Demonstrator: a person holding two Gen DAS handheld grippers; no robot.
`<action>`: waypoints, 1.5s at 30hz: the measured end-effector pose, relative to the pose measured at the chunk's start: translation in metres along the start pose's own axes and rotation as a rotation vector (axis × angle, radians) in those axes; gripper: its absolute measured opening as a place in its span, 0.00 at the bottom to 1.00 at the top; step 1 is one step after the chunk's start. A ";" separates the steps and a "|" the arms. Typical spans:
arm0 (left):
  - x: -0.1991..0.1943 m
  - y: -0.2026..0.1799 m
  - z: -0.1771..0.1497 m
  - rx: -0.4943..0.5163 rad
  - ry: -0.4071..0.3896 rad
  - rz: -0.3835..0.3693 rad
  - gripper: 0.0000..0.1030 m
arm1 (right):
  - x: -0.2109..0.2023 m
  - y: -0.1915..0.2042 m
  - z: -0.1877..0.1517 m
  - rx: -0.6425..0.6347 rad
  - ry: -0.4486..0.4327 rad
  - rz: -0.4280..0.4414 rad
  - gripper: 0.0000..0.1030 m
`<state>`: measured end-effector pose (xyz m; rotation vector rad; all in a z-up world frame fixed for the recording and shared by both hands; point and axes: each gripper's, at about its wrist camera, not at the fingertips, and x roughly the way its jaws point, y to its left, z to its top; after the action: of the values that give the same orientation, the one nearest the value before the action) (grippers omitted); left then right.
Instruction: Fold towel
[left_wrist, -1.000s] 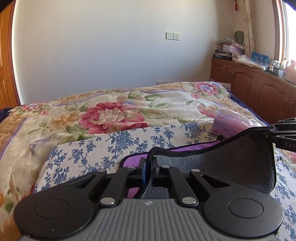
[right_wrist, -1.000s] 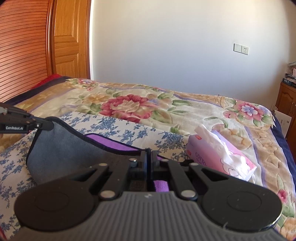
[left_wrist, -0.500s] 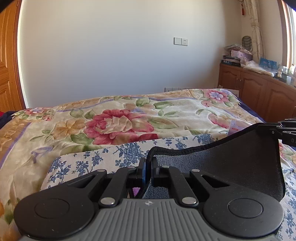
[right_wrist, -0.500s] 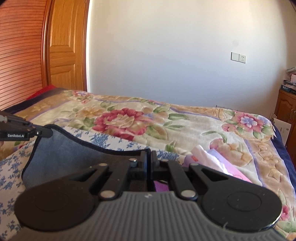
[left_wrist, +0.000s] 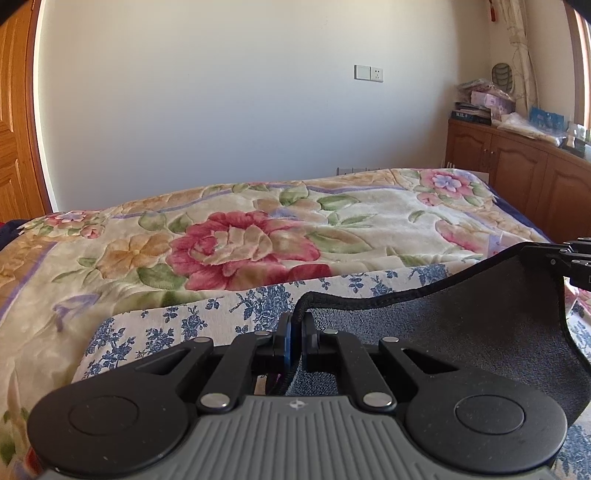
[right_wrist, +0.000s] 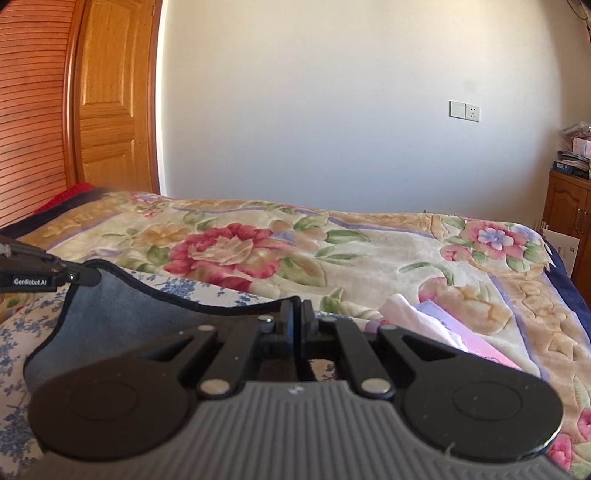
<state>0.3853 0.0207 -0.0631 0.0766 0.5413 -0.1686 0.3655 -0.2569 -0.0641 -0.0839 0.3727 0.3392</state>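
The towel (left_wrist: 461, 332) is dark grey with a black hem. It hangs stretched between my two grippers above the bed. My left gripper (left_wrist: 294, 328) is shut on its left top corner. My right gripper (right_wrist: 296, 321) is shut on its right top corner. In the left wrist view the right gripper (left_wrist: 569, 254) shows at the right edge, pinching the far corner. In the right wrist view the towel (right_wrist: 122, 317) sags in a curve to the left gripper (right_wrist: 79, 276) at the left edge. The towel's lower part is hidden behind the gripper bodies.
A blue-flowered white cloth (left_wrist: 207, 317) lies under the towel on a floral bedspread (left_wrist: 240, 243). A pink tissue pack (right_wrist: 454, 328) lies to the right. A wooden cabinet (left_wrist: 517, 177) stands right, wooden doors (right_wrist: 107, 96) left, a wall behind.
Both grippers have lifted the towel's top edge higher. The purple part below it has dropped out of sight, and the tissue pack is now hidden in the left wrist view.
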 end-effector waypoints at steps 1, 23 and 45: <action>0.004 0.000 0.000 -0.001 0.006 0.000 0.06 | 0.003 -0.001 -0.002 0.002 0.004 -0.002 0.04; 0.060 0.002 -0.020 0.023 0.111 0.036 0.10 | 0.045 -0.009 -0.032 -0.031 0.152 -0.031 0.04; 0.017 -0.006 -0.003 0.006 0.089 0.054 0.70 | 0.006 -0.004 -0.014 0.009 0.167 -0.044 0.47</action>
<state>0.3969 0.0124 -0.0746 0.1053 0.6269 -0.1142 0.3675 -0.2609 -0.0794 -0.1116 0.5366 0.2882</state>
